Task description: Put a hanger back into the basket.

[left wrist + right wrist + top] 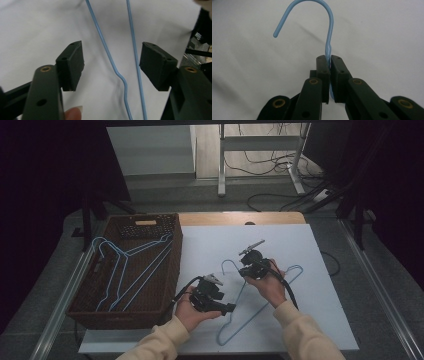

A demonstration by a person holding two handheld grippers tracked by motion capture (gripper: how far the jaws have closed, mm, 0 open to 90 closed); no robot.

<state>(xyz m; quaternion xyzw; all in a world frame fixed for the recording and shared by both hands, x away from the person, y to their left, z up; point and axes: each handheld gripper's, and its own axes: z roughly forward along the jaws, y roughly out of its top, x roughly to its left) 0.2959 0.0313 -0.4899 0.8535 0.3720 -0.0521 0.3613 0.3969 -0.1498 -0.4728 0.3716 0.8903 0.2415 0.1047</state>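
Right gripper view shows the right gripper [329, 75] clamped on the neck of the blue hanger [329, 37], which lies on the white table [300, 245]. Beside it, the left gripper [112, 67] is spread wide, straddling two hanger wires without touching them.

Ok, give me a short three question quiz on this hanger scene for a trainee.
1. True or false: the right gripper is shut on the neck of the light blue wire hanger.
2. The left gripper is: A open, B shut.
3. Where do the other blue wire hangers lie?

Key: 1 true. 2 A, with two hanger wires between its jaws. 3 In the brown woven wicker basket at the table's left.
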